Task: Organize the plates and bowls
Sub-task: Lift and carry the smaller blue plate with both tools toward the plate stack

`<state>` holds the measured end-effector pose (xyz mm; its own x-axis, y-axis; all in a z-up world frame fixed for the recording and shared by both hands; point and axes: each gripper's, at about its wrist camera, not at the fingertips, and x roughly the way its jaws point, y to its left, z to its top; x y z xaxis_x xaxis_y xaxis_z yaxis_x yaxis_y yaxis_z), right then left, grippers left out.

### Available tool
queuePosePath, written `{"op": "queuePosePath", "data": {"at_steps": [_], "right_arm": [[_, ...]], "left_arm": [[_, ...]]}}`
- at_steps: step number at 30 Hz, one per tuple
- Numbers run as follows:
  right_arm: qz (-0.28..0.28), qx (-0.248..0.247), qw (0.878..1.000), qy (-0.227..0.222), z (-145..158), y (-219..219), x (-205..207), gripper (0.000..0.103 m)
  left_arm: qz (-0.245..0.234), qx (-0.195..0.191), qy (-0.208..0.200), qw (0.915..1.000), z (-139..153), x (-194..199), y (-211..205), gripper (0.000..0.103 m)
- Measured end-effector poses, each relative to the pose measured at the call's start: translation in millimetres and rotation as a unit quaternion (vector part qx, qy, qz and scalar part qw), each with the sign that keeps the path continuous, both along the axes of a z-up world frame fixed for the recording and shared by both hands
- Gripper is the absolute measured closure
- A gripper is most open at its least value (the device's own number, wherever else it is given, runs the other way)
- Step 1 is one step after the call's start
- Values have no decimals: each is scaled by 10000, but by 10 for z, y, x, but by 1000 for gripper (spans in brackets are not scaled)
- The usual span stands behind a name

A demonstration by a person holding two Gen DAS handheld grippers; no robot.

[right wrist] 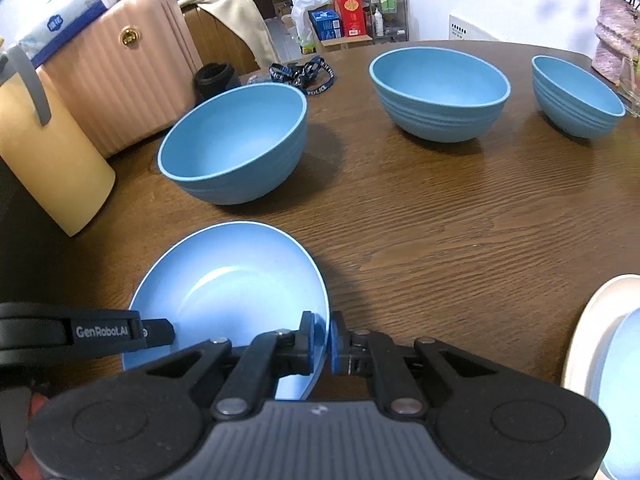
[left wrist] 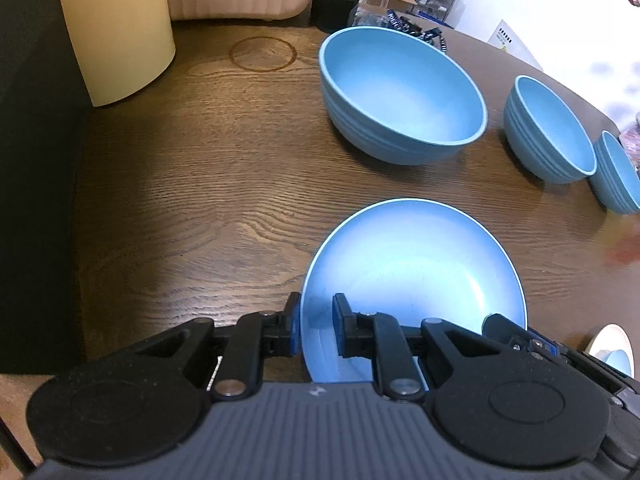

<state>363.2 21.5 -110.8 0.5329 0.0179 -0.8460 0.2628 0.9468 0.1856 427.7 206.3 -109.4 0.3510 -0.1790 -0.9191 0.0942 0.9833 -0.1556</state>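
Observation:
A shallow blue plate (left wrist: pixel 416 276) (right wrist: pixel 228 292) hangs just above the wooden table, held from both sides. My left gripper (left wrist: pixel 316 330) is shut on its left rim. On the opposite rim my right gripper (right wrist: pixel 322 342) is shut, and its tip (left wrist: pixel 504 326) shows beyond the plate in the left wrist view. The left gripper's arm (right wrist: pixel 80 332) crosses the right wrist view at the left. Three blue bowls stand behind: a large one (left wrist: pixel 400 92) (right wrist: pixel 236 144), a middle one (left wrist: pixel 548 128) (right wrist: pixel 440 92) and a small one (left wrist: pixel 618 172) (right wrist: pixel 576 96).
A white plate with something blue on it (right wrist: pixel 588 340) lies at the right edge. A yellow cylinder (right wrist: pixel 48 160) and a pink ribbed case (right wrist: pixel 120 72) stand at the back left. Lanyards (right wrist: pixel 304 74) lie at the table's (left wrist: pixel 200 200) far edge.

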Motion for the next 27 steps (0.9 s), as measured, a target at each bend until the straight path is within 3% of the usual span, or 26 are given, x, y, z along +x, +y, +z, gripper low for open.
{"op": "queuePosePath", "data": {"at_steps": [27], "right_arm": [[-368,-99,9987,-338,412,-442,-784,96]], "left_arm": [[-488,-67,-357,9981,430,-633,-518,86]]}}
